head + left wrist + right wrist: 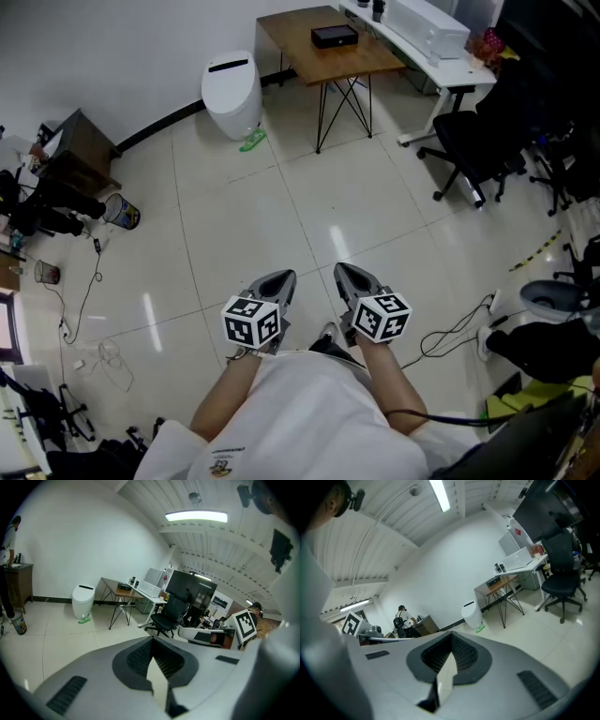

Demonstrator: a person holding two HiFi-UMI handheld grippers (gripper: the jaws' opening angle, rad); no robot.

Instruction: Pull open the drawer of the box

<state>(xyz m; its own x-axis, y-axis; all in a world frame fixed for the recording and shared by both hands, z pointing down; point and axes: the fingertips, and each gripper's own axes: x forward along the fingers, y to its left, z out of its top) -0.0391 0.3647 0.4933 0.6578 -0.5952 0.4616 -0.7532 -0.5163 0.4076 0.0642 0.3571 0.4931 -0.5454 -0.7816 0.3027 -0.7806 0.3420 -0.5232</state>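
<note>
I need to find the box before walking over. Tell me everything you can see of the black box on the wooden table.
The black box is small, low and rectangular, matte dark all over. It lies flat on the wooden table, near the middle of its top. Only the tabletop touches it. It is too small here to show a drawer or handle.

plain white tee (309,412), tiny logo (223,461) printed on it, smooth grey left hand-held gripper (275,284) and right hand-held gripper (352,278), black-and-white left marker cube (251,322), right marker cube (382,316), thin black cable (441,419)
</note>
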